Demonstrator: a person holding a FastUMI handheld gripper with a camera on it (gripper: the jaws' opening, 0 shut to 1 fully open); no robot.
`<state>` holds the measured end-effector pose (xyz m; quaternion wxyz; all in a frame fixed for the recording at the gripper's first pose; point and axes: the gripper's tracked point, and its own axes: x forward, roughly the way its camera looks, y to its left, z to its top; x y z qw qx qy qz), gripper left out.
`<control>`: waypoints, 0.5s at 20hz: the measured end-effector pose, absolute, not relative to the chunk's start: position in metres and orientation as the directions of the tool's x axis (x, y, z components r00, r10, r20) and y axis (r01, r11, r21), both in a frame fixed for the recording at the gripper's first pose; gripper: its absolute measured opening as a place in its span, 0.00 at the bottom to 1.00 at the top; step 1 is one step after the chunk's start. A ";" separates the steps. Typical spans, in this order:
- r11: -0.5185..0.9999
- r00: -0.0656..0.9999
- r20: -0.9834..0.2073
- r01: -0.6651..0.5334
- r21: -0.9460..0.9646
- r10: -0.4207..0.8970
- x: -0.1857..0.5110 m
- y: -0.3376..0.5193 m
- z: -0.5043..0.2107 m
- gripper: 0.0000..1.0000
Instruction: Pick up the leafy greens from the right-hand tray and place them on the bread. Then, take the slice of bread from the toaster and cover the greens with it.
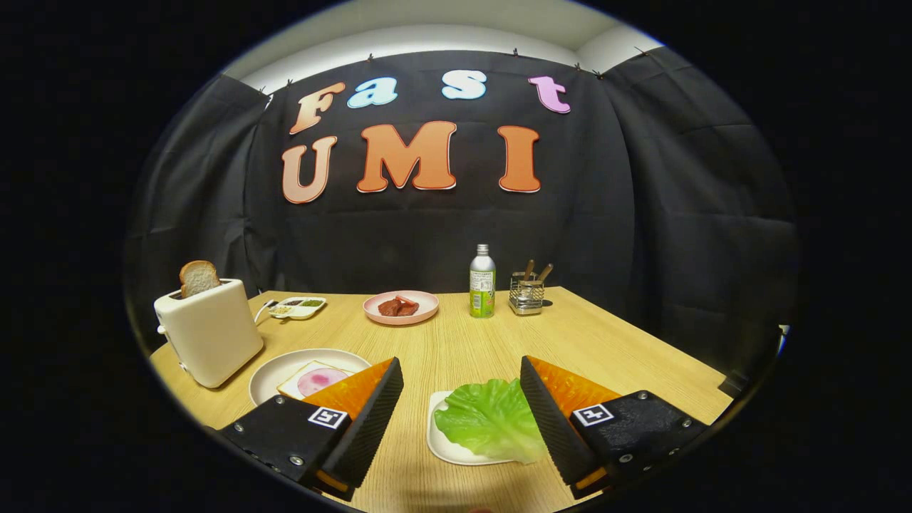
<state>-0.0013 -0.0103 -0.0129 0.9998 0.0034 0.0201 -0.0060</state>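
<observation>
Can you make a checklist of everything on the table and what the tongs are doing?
Surface: wooden table, flat.
Job's things: lettuce on a white tray, between the fingers, nearer the right one. Bread with a pink slice on a plate beside the toaster; toast sticks up from its slot.
Clutter: pink plate of meat, bottle, utensil holder, small dish.
Grippers: tongs open, holding nothing.
Cables: toaster cord behind the toaster.
Surroundings: black cloth wall.
</observation>
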 end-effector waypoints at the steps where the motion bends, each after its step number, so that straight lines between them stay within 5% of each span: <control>1: 1.000 0.999 -0.041 0.014 0.002 -0.014 -0.002 -0.012 -0.014 0.99; 10: 0.999 0.995 -0.094 0.034 -0.013 -0.035 0.008 -0.027 -0.033 0.99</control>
